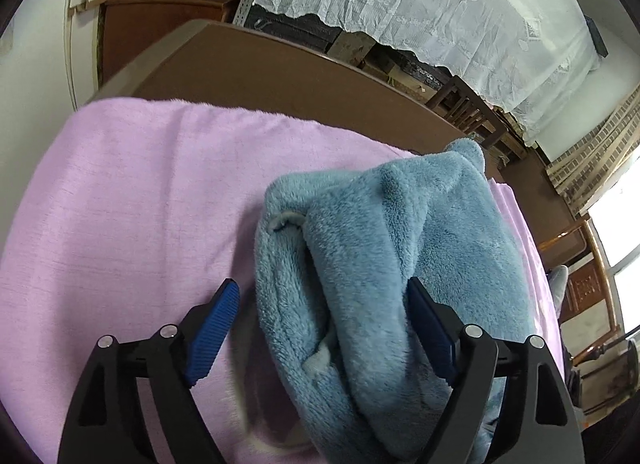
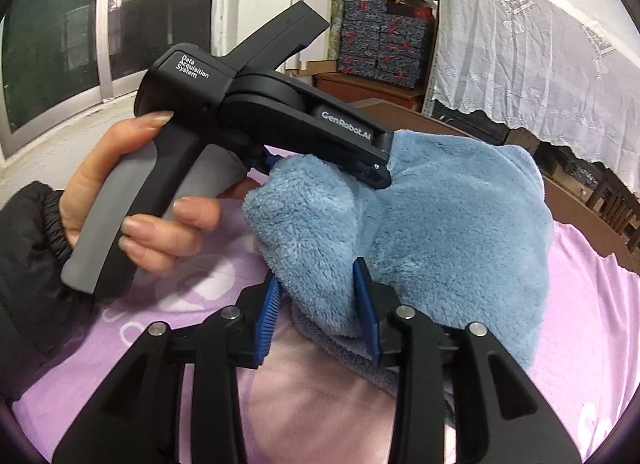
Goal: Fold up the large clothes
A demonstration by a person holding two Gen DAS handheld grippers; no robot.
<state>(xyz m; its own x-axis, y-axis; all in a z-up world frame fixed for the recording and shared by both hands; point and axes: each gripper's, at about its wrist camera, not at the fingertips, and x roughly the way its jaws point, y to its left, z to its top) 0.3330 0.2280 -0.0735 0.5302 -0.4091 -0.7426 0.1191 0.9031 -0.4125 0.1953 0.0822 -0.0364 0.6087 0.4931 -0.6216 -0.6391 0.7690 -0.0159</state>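
A blue fleece garment (image 1: 392, 264) lies bunched in a thick, rumpled heap on a pink-lilac cloth (image 1: 132, 199) that covers the near part of a brown tabletop (image 1: 256, 67).

In the left wrist view, the left hand-held gripper (image 1: 324, 300) stands wide open over the near end of the heap. Its left blue pad sits clear of the fabric above the pink-lilac cloth, while the right pad lies against the fleece's side; a fold of the garment rises between the two without being pinched.

In the right wrist view, the right hand-held gripper (image 2: 318, 296) is partly open, with a lobe of the fleece between its blue pads. Whether the pads press on the fabric cannot be told.

The same view shows the person's left hand (image 2: 132, 191), in a dark sleeve (image 2: 28, 248), around the grey grip of the left hand-held gripper, whose nose rests on top of the garment.

At the far right hangs a white lace curtain (image 1: 440, 11); patterned boxes (image 2: 384, 51) are stacked at the far side of the room.
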